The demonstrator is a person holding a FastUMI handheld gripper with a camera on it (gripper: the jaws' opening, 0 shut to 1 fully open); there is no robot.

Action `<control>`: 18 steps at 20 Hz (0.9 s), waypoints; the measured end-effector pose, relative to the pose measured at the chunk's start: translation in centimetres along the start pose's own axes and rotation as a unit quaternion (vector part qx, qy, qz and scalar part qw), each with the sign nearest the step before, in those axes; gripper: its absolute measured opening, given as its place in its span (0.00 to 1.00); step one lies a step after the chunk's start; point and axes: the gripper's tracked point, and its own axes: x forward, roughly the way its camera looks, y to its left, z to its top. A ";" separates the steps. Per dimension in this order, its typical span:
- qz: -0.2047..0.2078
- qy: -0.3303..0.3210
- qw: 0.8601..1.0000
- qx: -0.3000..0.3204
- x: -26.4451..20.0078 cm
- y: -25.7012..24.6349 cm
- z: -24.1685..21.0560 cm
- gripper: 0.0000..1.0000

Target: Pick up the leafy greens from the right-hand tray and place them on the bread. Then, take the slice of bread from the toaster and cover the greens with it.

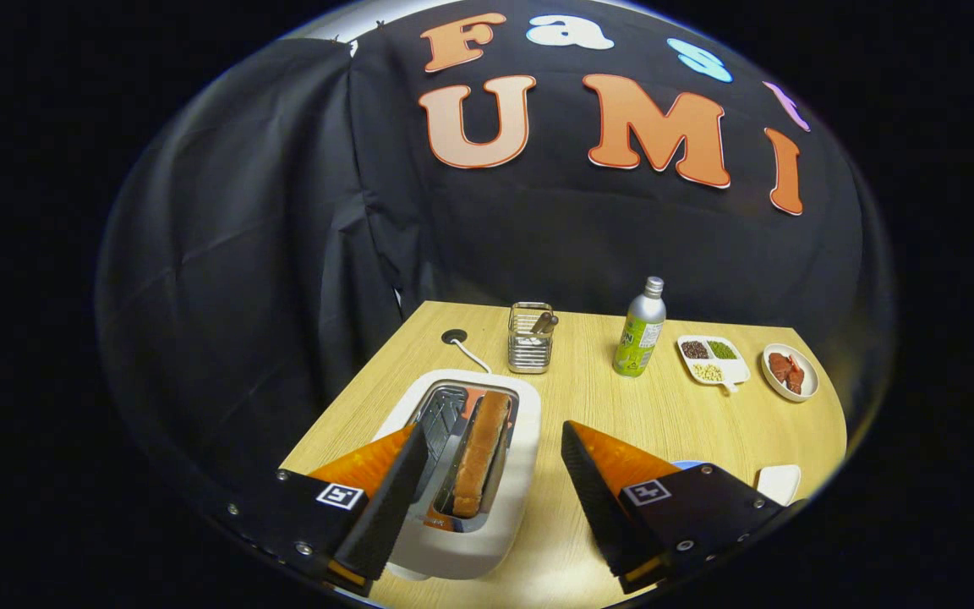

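Fingers: the gripper (487, 469) is spread wide and empty, above the toaster (463, 474).
Bread: the slice (481, 452) stands upright in the slot nearer the right finger, between the fingers.
Greens: not made out.
Risk: a finger could catch the slot rim; an off-centre pinch could tip or tear the slice.
Table: the bottle (640, 328) and the divided dish (714, 359) stand well beyond.

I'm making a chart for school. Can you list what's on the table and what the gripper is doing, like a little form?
gripper: open, holding nothing, above the toaster
toaster: white, between the fingers, cord running back
bread: one slice standing in the toaster's right slot
rack: metal, beyond the toaster
bottle: upright, right of the rack
tray: three sections, right of the bottle
plate: red food, far right
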 end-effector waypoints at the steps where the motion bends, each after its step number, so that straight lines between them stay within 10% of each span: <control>1: -0.001 0.004 1.000 0.001 0.1 0.0 -0.2 0.90; 4: -0.007 0.007 1.000 -0.001 0.1 -0.1 -0.4 0.65; 7: 0.008 0.012 1.000 0.014 -0.1 1.1 -0.5 0.15; 18: 0.019 -0.039 0.999 0.026 -3.1 1.3 5.2 0.05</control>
